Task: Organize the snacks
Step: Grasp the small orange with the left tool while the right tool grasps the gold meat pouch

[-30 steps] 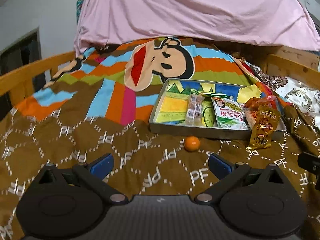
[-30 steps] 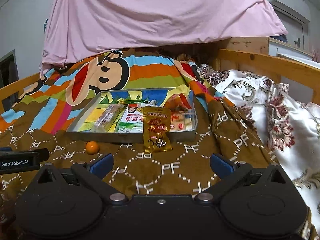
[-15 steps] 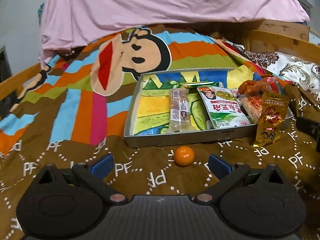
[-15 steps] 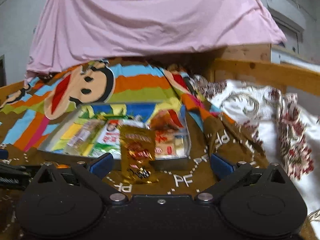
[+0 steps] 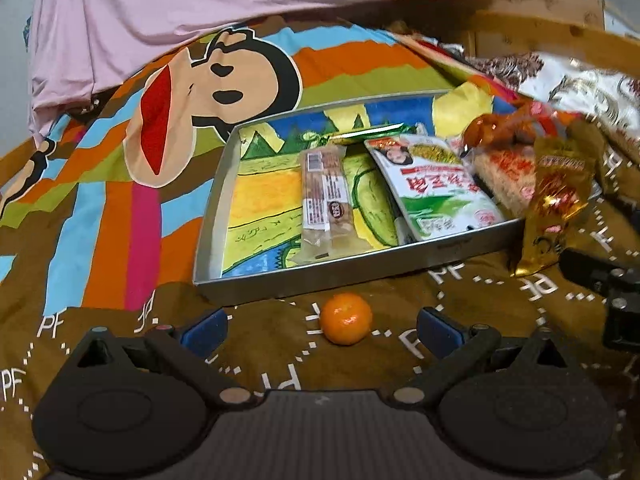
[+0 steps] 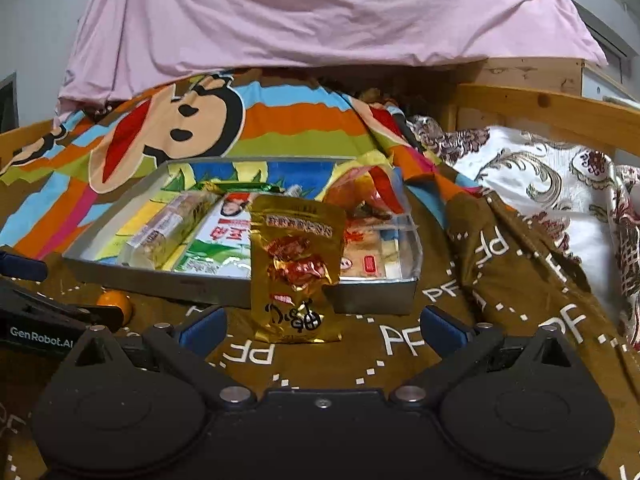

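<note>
Hovering wide open and empty: left gripper (image 5: 322, 326) just near of orange (image 5: 346, 324), right gripper (image 6: 322, 326) near gold pouch (image 6: 296, 276) leaning on tray (image 6: 208, 286).

Tray (image 5: 352, 268) left half open; gold pouch (image 6: 296, 272) blocks front wall right.

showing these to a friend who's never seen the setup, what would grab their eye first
Probably the big cartoon monkey face on the striped blanket, behind a metal tray that holds several snack packets. Next, the small orange lying on the brown cover just in front of the tray, between the open fingers of the left hand-held gripper. In the right wrist view, a shiny gold snack pouch leans against the tray's front wall, ahead of the open right hand-held gripper.
</note>
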Tool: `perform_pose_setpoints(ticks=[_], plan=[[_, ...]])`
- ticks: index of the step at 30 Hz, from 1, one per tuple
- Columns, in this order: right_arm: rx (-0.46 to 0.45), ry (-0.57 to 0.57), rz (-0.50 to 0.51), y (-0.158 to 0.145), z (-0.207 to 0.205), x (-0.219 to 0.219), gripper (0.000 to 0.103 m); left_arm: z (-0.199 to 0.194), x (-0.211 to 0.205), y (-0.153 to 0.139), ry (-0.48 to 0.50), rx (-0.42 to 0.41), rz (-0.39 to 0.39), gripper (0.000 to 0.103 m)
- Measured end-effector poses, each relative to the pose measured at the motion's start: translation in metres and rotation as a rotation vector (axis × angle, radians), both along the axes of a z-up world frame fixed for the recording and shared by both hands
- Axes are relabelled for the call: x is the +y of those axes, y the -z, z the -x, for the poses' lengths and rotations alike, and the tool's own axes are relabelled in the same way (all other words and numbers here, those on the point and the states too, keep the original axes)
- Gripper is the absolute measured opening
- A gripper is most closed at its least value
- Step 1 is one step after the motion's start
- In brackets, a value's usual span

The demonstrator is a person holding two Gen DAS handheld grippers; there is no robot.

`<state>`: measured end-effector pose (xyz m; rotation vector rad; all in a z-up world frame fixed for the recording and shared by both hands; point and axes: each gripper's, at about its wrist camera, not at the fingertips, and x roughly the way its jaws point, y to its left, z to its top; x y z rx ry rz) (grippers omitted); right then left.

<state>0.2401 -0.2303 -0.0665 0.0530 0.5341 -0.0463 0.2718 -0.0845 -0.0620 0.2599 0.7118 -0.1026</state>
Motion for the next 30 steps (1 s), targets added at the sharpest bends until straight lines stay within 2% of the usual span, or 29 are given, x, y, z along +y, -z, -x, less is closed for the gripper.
perform_pose_setpoints(ticks=[5,12,20,25,30], plan=[[0.045,-0.011,-0.050,0.006,-0.010,-0.004,0.102,-0.007,-0.001,0.004,0.002,0.013,-0.027,0.103],[0.062,-0.075,-0.142,0.007,-0.020,-0.006,0.102,-0.009,-0.010,0.008,0.061,-0.001,-0.112,0.102],[0.080,-0.091,-0.150,0.012,-0.029,-0.003,0.093,-0.011,-0.016,0.012,0.120,0.002,-0.165,0.098],[0.073,-0.093,-0.149,0.014,-0.033,-0.002,0.089,-0.015,-0.016,0.012,0.125,0.009,-0.155,0.091],[0.070,-0.090,-0.132,0.015,-0.034,0.001,0.087,-0.015,-0.015,0.013,0.137,0.015,-0.144,0.076]])
